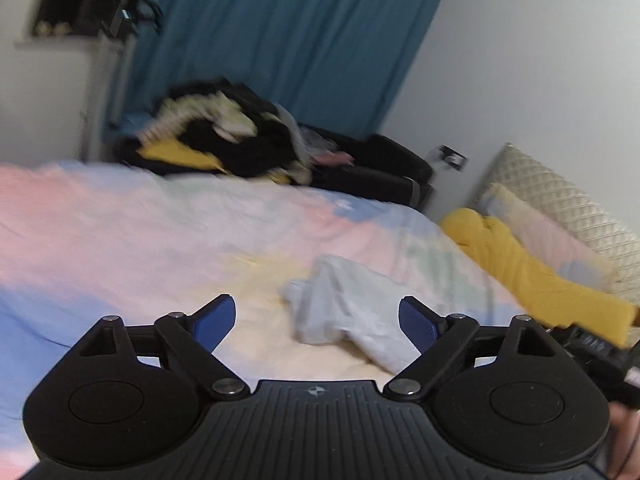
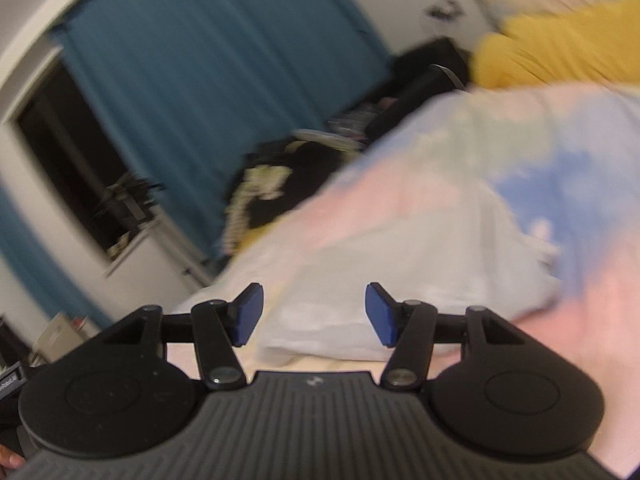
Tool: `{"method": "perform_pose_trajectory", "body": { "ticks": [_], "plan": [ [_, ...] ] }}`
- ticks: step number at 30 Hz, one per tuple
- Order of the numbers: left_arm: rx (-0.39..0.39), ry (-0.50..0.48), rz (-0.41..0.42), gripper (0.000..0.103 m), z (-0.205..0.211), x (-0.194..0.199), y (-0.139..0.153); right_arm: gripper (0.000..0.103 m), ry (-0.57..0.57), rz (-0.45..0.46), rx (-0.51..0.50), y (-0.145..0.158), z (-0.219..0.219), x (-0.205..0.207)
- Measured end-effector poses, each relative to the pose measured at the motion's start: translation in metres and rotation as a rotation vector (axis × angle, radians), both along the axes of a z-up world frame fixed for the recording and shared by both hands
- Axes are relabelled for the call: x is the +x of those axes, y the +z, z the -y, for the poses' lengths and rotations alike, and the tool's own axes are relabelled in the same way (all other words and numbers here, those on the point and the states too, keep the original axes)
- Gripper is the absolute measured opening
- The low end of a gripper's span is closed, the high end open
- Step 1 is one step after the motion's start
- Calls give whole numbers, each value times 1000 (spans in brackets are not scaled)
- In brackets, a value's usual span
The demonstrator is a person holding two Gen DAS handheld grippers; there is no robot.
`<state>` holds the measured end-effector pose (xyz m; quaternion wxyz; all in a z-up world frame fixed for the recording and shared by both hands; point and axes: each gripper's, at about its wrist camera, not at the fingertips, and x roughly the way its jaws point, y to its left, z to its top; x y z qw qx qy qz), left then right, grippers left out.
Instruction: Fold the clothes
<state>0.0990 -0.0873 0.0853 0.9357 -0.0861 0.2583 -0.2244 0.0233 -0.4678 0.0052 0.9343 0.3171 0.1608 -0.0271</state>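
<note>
A pale grey-white garment [image 1: 344, 312] lies on the bed [image 1: 120, 232] in a compact bundle, bunched and uneven in the left wrist view, broader and flatter-looking in the blurred right one [image 2: 400, 280]. Whether it is a loose fold or only a crumple, the blur does not let me say — so the scene fits a piece partway through folding as well as one just set down. A yellow garment [image 1: 520, 264] lies stretched at about 2 o'clock near the pillows [image 1: 560, 208], not folded into any tidy shape that I can see.

The left tool [image 1: 318, 320] stands wide with nothing between its blue pads, the pale garment just beyond it at 12 to 1 o'clock. The right tool [image 2: 314, 314] is likewise spread and empty, the same garment right ahead at 12 o'clock.

As for containers — a dark open suitcase [image 1: 360, 168] sits beyond the bed at 12 o'clock, next to a jumbled heap of dark, yellow and pale clothes [image 1: 224, 136]; what lies inside it is too blurred to name.
</note>
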Motion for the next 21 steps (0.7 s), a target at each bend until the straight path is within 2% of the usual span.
{"method": "perform_pose_trajectory", "body": {
  "ticks": [2,8,11,15,18,21],
  "plan": [
    [71,44,48,94,-19,-21,12,59,53,20,-38,19,-26,-2],
    [193,161,127,96,-67,-76,33,59,188,73,-134,66,-99,-7],
    [203,206,151,99,-87,-97,36,58,244,97,-172,79,-133,-7],
    [194,248,186,101,-100,-109,21,58,307,121,-233,78,-171,1],
    [174,247,197,102,-103,-109,-1,58,341,125,-284,63,-189,12],
    [187,244,186,102,-100,-101,-24,58,343,125,-307,46,-196,20]
  ]
}}
